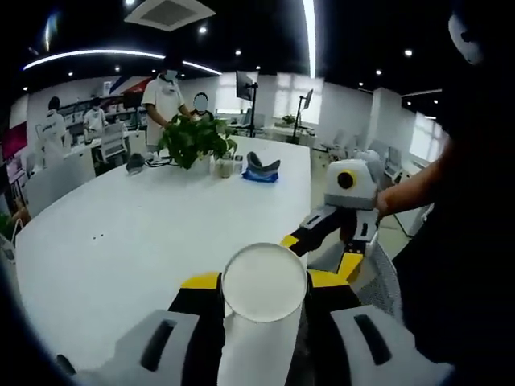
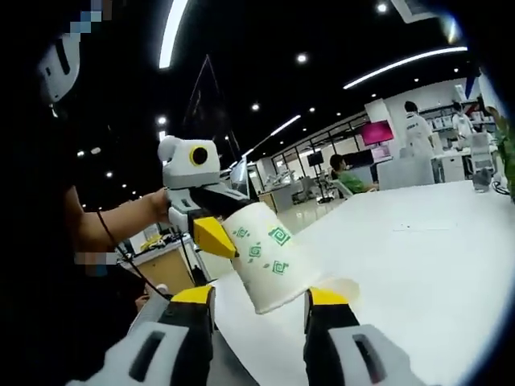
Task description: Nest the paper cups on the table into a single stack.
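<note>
A white paper cup [image 1: 262,318] lies along my left gripper [image 1: 265,281], which is shut on its sides; the cup's round end points away from the camera. In the right gripper view the same cup [image 2: 269,257] shows green square patterns and tilts with its wide mouth down toward the right. My left gripper [image 2: 229,229] holds it by the narrow end. My right gripper [image 2: 259,296] stands open, its yellow-tipped jaws either side of the cup's mouth end. The right gripper [image 1: 322,249] reaches in over the table edge just beyond the cup.
The long white table [image 1: 137,233] runs away from me. A potted plant [image 1: 193,141] and a blue-grey object [image 1: 261,169] stand at its far end, with people behind. The person's arm [image 1: 410,193] and a chair [image 1: 378,277] are on the right.
</note>
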Motion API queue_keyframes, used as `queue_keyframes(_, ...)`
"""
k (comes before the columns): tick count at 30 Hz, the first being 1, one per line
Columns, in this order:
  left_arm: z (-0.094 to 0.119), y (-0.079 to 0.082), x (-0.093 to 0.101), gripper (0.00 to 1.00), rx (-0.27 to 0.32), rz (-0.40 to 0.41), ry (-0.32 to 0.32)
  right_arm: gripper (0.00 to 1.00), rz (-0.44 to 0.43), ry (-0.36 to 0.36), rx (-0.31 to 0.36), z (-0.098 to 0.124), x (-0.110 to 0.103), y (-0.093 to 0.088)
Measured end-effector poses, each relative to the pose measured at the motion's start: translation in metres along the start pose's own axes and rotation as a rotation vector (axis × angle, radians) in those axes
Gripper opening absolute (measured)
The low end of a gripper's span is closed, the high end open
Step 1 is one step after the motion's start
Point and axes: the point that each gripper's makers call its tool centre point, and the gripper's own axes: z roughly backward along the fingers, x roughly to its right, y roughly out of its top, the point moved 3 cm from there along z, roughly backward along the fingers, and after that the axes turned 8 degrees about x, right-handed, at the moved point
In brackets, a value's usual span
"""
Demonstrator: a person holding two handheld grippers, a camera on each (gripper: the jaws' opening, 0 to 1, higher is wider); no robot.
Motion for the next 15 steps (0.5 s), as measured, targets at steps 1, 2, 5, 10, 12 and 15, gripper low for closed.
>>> queue_keyframes(1, 0.0, -0.001, 0.0, 0.37, -0.002, 0.001, -0.001, 0.41, -0.004, -0.002, 0.005, 0.001, 0.001, 0.001)
queue_keyframes(2, 0.001, -0.004, 0.0, 0.37, -0.005, 0.005, -0.003, 0.4, -0.01, -0.004, 0.012, 0.001, 0.001, 0.003)
queue_keyframes(5, 0.003, -0.009, 0.002, 0.37, -0.003, -0.002, -0.009, 0.36, -0.021, -0.002, 0.021, 0.001, 0.001, 0.007)
queue_keyframes(10, 0.003, -0.019, 0.006, 0.37, -0.02, 0.003, -0.022, 0.28, -0.027, 0.006, 0.022, 0.001, 0.001, 0.008)
queue_keyframes(12, 0.003, -0.022, 0.006, 0.37, -0.023, 0.005, -0.025, 0.26, -0.033, 0.009, 0.027, 0.001, 0.0, 0.009)
queue_keyframes(15, 0.004, -0.025, 0.008, 0.37, -0.019, -0.004, -0.028, 0.24, -0.051, 0.012, 0.035, 0.001, 0.0, 0.011)
